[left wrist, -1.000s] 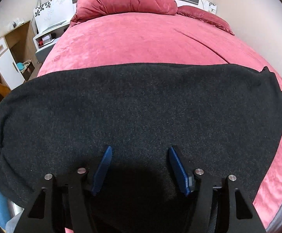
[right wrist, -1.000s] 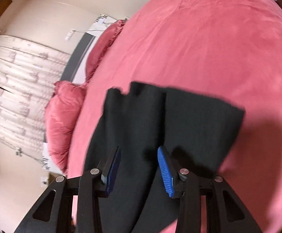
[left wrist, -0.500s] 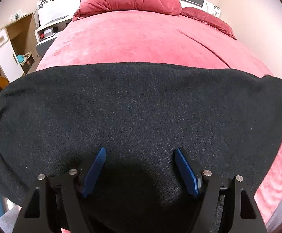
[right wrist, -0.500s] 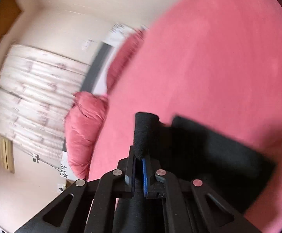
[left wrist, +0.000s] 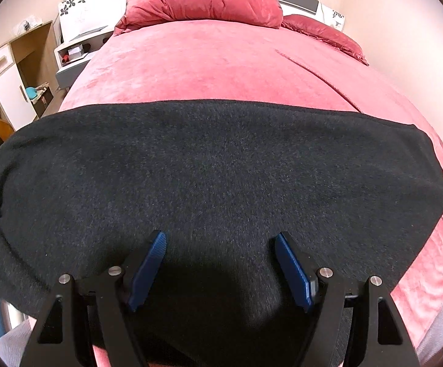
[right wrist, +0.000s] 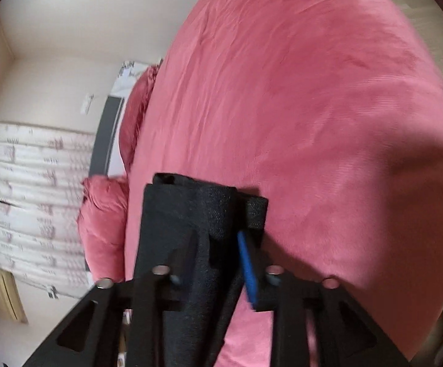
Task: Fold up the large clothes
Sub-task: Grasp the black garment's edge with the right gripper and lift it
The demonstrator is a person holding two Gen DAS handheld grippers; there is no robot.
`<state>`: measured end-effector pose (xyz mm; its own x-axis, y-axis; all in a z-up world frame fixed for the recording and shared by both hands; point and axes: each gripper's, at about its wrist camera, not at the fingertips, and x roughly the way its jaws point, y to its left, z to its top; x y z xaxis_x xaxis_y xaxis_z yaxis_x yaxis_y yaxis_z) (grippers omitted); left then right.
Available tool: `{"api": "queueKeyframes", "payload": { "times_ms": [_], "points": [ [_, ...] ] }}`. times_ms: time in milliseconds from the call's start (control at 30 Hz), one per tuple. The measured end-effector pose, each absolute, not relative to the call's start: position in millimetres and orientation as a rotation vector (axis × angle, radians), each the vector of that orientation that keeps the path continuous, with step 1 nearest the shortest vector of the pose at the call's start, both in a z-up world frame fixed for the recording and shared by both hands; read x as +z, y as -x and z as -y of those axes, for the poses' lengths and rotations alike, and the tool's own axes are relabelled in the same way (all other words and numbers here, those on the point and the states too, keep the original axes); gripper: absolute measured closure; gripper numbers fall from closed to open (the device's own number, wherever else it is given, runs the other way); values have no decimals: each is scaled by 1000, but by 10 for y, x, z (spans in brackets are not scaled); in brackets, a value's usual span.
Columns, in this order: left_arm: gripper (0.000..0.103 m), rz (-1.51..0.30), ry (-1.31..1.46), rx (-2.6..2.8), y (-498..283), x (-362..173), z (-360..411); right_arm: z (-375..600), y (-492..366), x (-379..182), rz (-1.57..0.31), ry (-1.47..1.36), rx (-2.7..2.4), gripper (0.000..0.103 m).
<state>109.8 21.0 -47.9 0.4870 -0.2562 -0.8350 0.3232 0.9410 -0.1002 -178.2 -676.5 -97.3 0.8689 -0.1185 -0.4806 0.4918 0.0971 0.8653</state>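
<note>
Left tool (left wrist: 220,263) is hanging released over the flat black garment (left wrist: 215,165); only the right-wrist view is showing the right tool (right wrist: 215,241) loosening around a bunched fold, with bare pink bed (right wrist: 313,107) lying beyond.

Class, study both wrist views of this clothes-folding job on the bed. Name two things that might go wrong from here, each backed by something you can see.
1. The right tool has a bunched end of the dark charcoal knit garment between its jaws, which have just been opening; the fabric may slip out.
2. The left tool is open above the cloth, gripping nothing, so a pull from the right might drag the garment across the pink velvety bedspread and wrinkle it.
</note>
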Motion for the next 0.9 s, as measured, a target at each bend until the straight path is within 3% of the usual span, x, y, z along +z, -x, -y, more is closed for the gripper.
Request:
{"api": "queueKeyframes", "payload": {
  "times_ms": [267, 400, 533, 567, 600, 667, 800, 900],
  "points": [
    [28, -993, -108, -379, -955, -513, -278, 6533, 1426, -929, -433, -1237, -527, 63],
    [27, -998, -92, -370, -942, -531, -274, 6562, 1231, -990, -415, -1279, -456, 52],
    [27, -998, -98, -371, -953, -506, -234, 6547, 1110, -970, -379, -1260, -438, 53],
    [27, -1000, -97, -371, -956, -501, -232, 6596, 1043, -982, -381, -1311, -422, 66],
    [27, -1004, -94, -373, -962, -496, -235, 6626, 1029, -983, -382, -1356, -396, 90],
    [27, -1009, -85, -378, -981, -479, -247, 6685, 891, -837, -359, -1403, -350, 90],
    [27, -1018, -57, -396, -1007, -436, -297, 6503, 839, 14, -268, -1196, -250, 93],
    [27, -1017, -45, -413, -983, -426, -318, 6406, 1053, 270, -191, -1132, -260, 93]
  ]
}}
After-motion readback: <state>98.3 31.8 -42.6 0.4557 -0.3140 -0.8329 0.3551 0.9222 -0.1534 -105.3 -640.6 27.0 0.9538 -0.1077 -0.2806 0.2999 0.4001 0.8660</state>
